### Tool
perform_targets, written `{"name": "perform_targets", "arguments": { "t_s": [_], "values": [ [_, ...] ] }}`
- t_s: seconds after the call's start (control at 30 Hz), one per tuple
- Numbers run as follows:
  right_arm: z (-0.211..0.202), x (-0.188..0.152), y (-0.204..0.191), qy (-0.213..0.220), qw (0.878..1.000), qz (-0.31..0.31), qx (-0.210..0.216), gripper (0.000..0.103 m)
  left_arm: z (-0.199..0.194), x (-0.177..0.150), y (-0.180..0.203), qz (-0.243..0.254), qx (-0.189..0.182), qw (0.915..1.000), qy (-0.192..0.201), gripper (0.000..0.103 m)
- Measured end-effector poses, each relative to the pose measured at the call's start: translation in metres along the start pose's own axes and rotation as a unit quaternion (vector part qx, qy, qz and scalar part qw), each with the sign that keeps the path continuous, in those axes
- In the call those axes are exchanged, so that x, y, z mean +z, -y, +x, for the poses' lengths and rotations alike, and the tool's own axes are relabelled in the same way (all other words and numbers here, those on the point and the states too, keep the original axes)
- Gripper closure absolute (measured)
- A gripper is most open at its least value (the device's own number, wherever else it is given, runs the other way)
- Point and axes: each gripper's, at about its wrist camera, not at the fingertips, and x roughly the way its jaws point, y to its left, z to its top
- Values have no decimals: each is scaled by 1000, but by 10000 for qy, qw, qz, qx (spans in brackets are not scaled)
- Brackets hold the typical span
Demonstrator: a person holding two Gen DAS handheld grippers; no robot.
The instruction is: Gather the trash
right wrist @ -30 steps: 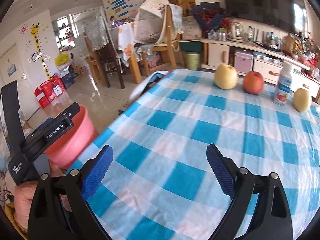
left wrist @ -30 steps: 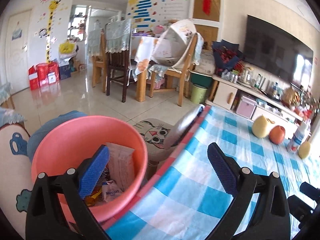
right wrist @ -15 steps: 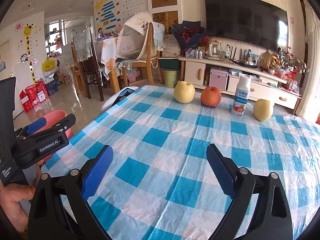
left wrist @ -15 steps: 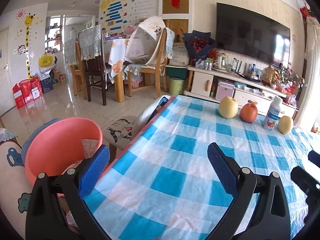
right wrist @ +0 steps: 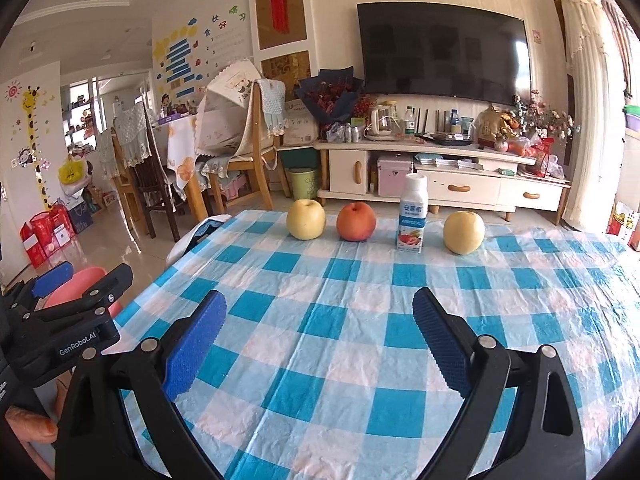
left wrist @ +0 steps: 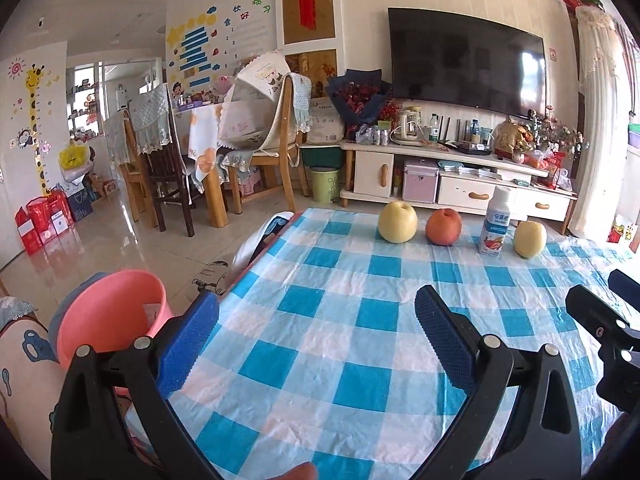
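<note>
A pink trash bin (left wrist: 108,312) stands on the floor at the table's left edge, with paper showing inside; it also shows in the right wrist view (right wrist: 80,284). My left gripper (left wrist: 316,340) is open and empty above the checked tablecloth (left wrist: 360,280). My right gripper (right wrist: 318,338) is open and empty above the cloth (right wrist: 360,280). A white drink bottle (right wrist: 412,218) stands at the far table edge between a red apple (right wrist: 356,222) and a yellow pear (right wrist: 464,232). The bottle also shows in the left wrist view (left wrist: 496,226).
Another yellow pear (right wrist: 306,218) stands left of the apple. A chair back (left wrist: 260,236) sits at the table's left edge. A TV cabinet (right wrist: 440,184), a green bin (right wrist: 304,182) and dining chairs (left wrist: 160,160) stand beyond.
Both grippers have swung right and level, from the pink bin and table corner to face the fruit and bottle. Both stay open and empty.
</note>
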Motion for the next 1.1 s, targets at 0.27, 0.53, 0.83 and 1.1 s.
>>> {"name": "perform_targets", "arguments": {
  "t_s": [0.27,0.53,0.83,1.1],
  "values": [
    [-19,4,30,319,9991,31,-284,10,-23,14,31,96,-106,9997,203,4],
    [-27,4,57,440,9977,102,-512,10,-28,17,57,234,-151,9995,167,4],
    [-29,3,74,539,9957,125,-743,10,-26,17,68,182,-187,9996,48,4],
    [-29,3,79,568,9952,144,-790,9,-23,15,73,151,-205,9997,-2,4]
  ]
}}
